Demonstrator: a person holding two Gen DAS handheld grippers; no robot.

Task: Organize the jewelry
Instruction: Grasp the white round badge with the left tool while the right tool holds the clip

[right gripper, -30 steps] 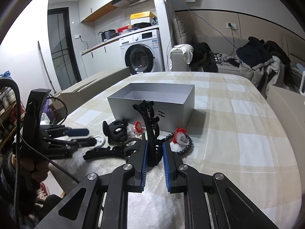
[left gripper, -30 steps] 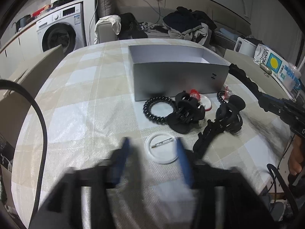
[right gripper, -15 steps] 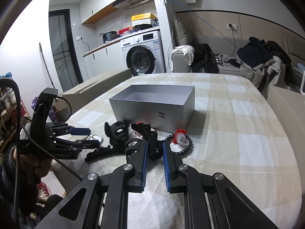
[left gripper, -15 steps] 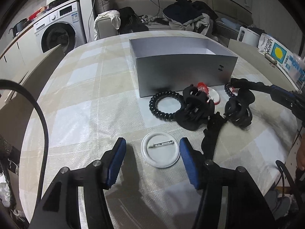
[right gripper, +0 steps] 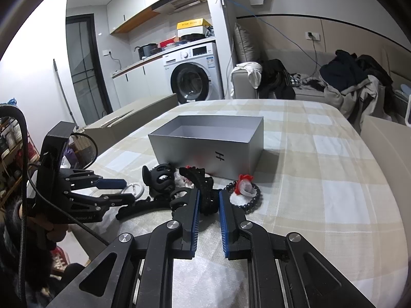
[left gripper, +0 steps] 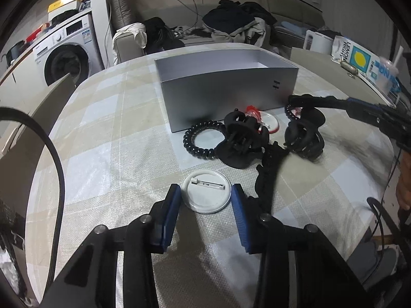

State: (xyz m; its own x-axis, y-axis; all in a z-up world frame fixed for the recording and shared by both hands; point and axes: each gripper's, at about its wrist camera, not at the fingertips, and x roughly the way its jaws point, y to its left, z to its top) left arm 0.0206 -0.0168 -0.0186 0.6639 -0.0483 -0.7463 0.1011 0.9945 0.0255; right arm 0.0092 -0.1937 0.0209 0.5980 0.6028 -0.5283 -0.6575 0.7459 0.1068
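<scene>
An open grey box stands mid-table. In front of it lie a black spiral hair tie, black claw clips, a long black clip, a bead bracelet with a red charm and a white pin badge. My left gripper is open, its fingers either side of the badge. My right gripper is shut on a black clip, held low over the pile.
The table carries a checked cloth. A washing machine and a sofa with heaped clothes stand beyond. A carton and cup sit at the far right of the left wrist view.
My left gripper moved forward until its open fingers flank the white badge. My right gripper lowered the black clip from upright toward the pile.
</scene>
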